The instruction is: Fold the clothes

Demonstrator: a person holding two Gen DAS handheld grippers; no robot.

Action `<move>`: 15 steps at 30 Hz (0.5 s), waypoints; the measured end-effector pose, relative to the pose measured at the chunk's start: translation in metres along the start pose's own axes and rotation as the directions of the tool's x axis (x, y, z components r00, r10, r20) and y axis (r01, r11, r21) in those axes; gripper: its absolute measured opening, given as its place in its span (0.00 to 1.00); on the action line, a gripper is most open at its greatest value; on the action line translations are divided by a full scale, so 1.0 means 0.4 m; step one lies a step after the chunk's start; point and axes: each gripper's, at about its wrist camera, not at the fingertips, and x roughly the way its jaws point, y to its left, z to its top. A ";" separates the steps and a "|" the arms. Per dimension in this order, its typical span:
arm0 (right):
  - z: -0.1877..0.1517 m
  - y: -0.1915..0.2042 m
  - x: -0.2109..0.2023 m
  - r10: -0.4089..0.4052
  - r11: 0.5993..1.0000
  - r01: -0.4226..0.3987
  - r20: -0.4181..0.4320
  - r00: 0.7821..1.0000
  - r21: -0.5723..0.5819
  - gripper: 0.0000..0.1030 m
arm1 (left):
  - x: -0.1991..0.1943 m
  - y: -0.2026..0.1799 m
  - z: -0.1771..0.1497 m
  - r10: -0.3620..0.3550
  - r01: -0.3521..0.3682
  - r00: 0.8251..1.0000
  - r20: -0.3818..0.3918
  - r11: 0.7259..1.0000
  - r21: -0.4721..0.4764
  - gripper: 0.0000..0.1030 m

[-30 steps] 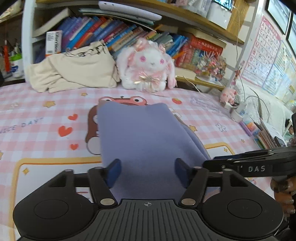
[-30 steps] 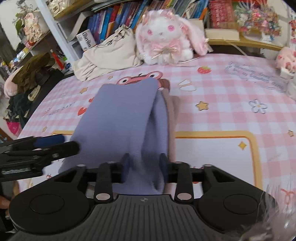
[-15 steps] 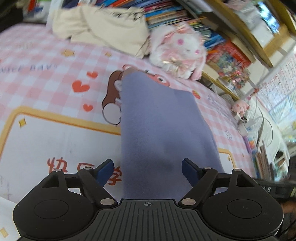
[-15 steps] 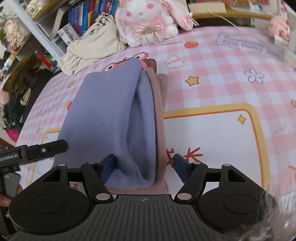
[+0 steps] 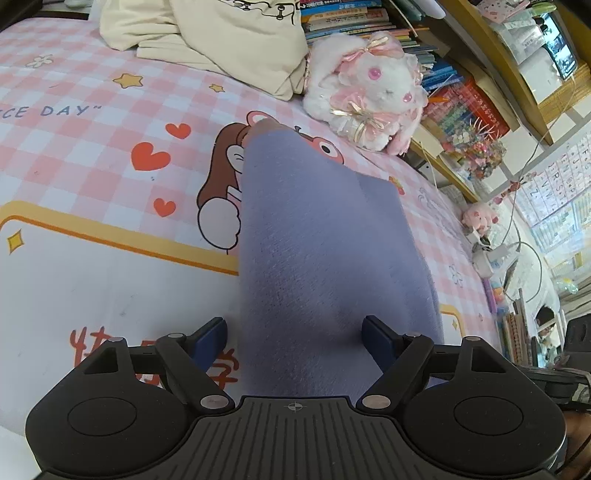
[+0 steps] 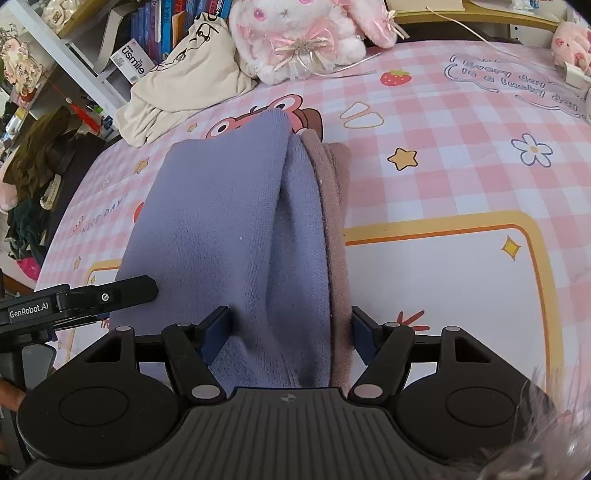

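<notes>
A folded purple-blue knit garment (image 5: 317, 258) lies lengthwise on the pink checked mat (image 5: 92, 122). In the right wrist view it (image 6: 221, 229) shows a fold crease and a mauve layer (image 6: 334, 206) along its right edge. My left gripper (image 5: 295, 332) is open, its fingers astride the garment's near end. My right gripper (image 6: 290, 326) is open, its fingers either side of the folded edge and mauve layer. The left gripper's finger (image 6: 122, 291) shows at the left of the right wrist view.
A cream garment (image 5: 221, 40) is piled at the back against a bookshelf (image 5: 369, 14). A white and pink plush rabbit (image 5: 369, 88) sits beside it. Cables and a small pink plush (image 5: 478, 219) lie at the mat's right side. Dark clothes (image 6: 37, 155) hang off the left.
My right gripper has opened, letting go of the garment's folded edge. My left gripper has opened wider, and its view has tilted and swung over the garment.
</notes>
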 end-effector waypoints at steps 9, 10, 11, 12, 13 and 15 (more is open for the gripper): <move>-0.003 0.048 -0.014 -0.017 0.991 0.023 0.045 0.999 -0.129 0.31 | -0.002 -0.059 -0.011 0.064 -0.066 0.998 0.022 0.993 0.098 0.58; -0.008 0.069 -0.020 -0.039 0.980 0.050 0.065 0.997 -0.191 0.28 | -0.005 -0.081 -0.015 0.089 -0.093 0.995 0.036 0.984 0.151 0.58; -0.016 0.090 -0.026 -0.061 0.963 0.082 0.089 0.994 -0.258 0.27 | -0.006 -0.096 -0.018 0.107 -0.114 0.993 0.044 0.975 0.192 0.58; -0.023 0.103 -0.029 -0.076 0.946 0.105 0.107 0.991 -0.305 0.27 | -0.006 -0.109 -0.021 0.123 -0.131 0.991 0.049 0.965 0.226 0.58; -0.020 0.091 -0.025 -0.069 0.957 0.092 0.095 0.993 -0.275 0.27 | -0.006 -0.122 -0.023 0.138 -0.147 0.989 0.054 0.954 0.260 0.58; -0.013 0.066 -0.019 -0.053 0.975 0.067 0.071 0.996 -0.213 0.32 | 0.001 -0.108 -0.012 0.132 -0.133 0.991 0.021 0.962 0.239 0.59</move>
